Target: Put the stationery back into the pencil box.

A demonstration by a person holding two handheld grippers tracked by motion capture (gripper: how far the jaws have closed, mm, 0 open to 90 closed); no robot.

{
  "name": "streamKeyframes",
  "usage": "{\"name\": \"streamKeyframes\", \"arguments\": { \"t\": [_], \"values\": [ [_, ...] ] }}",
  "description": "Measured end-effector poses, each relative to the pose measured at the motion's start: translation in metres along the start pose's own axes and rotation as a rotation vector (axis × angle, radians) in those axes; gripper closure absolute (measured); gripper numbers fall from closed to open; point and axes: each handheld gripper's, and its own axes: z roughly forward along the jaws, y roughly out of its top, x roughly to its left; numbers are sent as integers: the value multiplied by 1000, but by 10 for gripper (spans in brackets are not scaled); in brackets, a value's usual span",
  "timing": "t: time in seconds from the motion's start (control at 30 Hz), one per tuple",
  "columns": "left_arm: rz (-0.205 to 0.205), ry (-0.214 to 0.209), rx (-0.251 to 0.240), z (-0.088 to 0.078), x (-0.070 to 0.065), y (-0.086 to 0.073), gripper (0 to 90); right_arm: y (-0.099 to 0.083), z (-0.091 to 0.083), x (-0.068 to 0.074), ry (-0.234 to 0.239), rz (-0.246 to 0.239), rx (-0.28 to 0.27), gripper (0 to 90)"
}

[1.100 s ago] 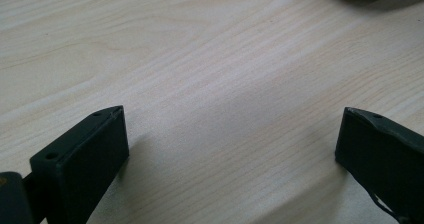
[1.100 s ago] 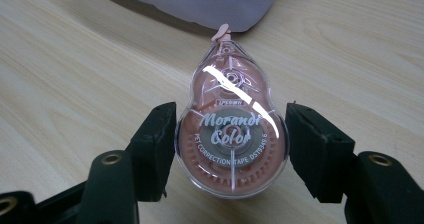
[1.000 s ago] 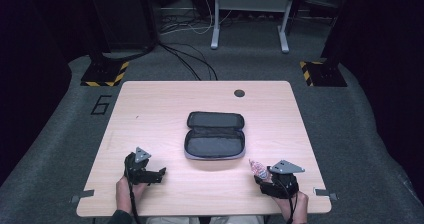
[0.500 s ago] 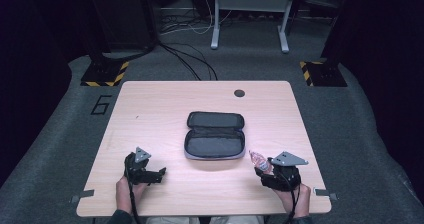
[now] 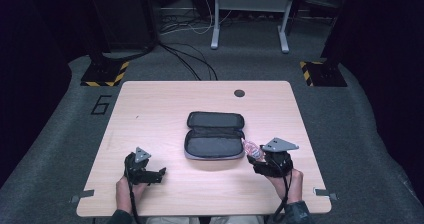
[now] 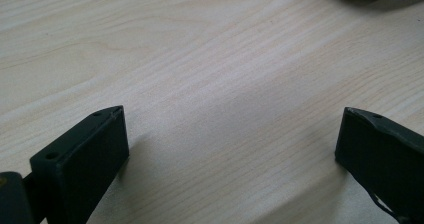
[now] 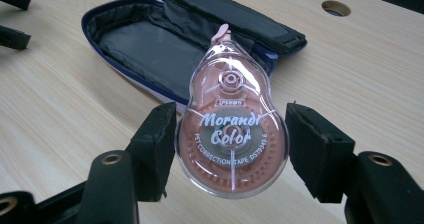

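Pink correction tape [image 7: 231,134] is gripped between the right claw [image 7: 231,144] jaws, just beside the opened pouch [image 5: 215,135] mid-desk [image 5: 160,109]. Left claw [image 6: 230,149] is held spread, empty, above bare wood.

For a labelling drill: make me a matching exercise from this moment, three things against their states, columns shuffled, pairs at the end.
Things:
1. pencil case
2. correction tape
3. left gripper

States:
A. pink and clear, between the right gripper's jaws
B. open, nothing between its jaws
C. lying unzipped and open mid-table

Pairs: 1-C, 2-A, 3-B
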Motion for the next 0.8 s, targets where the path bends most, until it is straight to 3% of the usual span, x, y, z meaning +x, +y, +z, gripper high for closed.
{"name": "streamKeyframes", "arguments": {
  "t": [0.4,0.43,0.8],
  "values": [
    [0,0,0,0,0,0,4,19,20,2,19,-40,11,389],
    [0,0,0,0,0,0,4,21,23,2,22,-23,15,389],
    [0,0,0,0,0,0,4,31,38,1,39,-35,26,389]
  ]
}}
